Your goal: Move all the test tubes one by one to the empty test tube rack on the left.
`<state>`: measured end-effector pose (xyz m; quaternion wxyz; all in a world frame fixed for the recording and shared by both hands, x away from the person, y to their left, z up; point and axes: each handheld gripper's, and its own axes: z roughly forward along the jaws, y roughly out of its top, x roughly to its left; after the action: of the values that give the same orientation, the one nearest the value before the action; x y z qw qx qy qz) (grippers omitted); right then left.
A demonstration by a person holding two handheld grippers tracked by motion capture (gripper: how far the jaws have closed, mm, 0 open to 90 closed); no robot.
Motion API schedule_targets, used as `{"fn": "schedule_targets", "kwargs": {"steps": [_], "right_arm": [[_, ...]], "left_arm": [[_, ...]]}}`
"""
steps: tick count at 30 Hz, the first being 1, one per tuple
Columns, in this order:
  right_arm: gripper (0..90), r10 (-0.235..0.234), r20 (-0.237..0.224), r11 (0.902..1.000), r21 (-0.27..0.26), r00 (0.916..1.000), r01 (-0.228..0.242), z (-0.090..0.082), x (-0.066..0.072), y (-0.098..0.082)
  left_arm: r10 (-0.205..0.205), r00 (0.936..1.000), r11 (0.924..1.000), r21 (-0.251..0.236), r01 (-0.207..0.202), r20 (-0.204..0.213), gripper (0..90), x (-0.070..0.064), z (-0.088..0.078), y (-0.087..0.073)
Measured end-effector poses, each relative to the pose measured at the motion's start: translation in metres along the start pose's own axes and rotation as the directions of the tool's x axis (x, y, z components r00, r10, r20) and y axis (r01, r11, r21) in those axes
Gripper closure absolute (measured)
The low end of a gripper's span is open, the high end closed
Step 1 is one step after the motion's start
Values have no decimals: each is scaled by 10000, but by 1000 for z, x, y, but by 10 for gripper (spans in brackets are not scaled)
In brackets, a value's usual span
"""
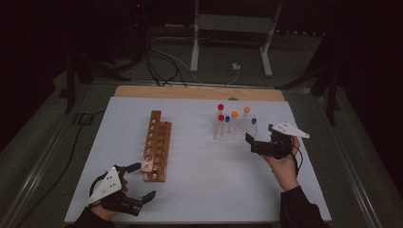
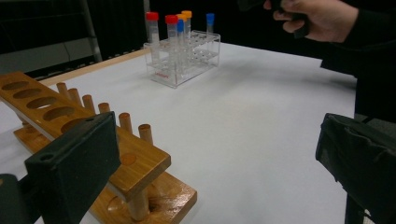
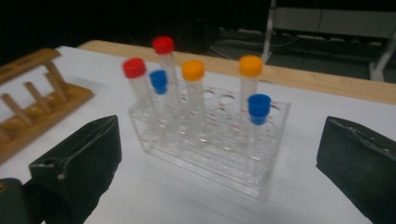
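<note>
A wooden tube rack with a row of holes and pegs lies left of centre on the white table. A clear plastic rack at the right holds several capped tubes, red, orange and blue. My left gripper is open at the front left, just in front of the wooden rack; in the left gripper view its jaws hold nothing. My right gripper is open just right of the clear rack; the right gripper view faces the tubes from close by, jaws apart from them.
A wooden board edge runs along the table's far side. Beyond it are a stand's metal legs and cables on the dark floor. The person's right hand is visible at the top of the left gripper view.
</note>
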<state>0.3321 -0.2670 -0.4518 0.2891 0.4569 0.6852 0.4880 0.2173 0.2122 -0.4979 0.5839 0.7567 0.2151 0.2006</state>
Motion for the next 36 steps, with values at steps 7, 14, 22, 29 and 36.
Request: {"fn": "schedule_targets", "kwargs": {"steps": [7,14,22,29,36], "right_arm": [[68,144,445,9990,409,9989,-163,18,-7,0],[298,132,636,9954,942,9979,-192,34,-13,-2],[482,21,1287,9917,1274,9917,-187,48,-17,-2],[609,-46,1261,9913,1310,9920,-121,53,-18,0],[690,-63,1303,9868,1610,9914,-149,57,-18,0]], "left_arm": [[-10,10000,10000,8,10,25,5,0,0,0],[6,10000,10000,18,-7,60,5,0,0,0],[25,10000,10000,27,-25,31,5,0,-1,-1],[3,10000,10000,43,-3,58,5,0,-1,-1],[6,10000,10000,61,-6,53,5,0,-1,-1]]}}
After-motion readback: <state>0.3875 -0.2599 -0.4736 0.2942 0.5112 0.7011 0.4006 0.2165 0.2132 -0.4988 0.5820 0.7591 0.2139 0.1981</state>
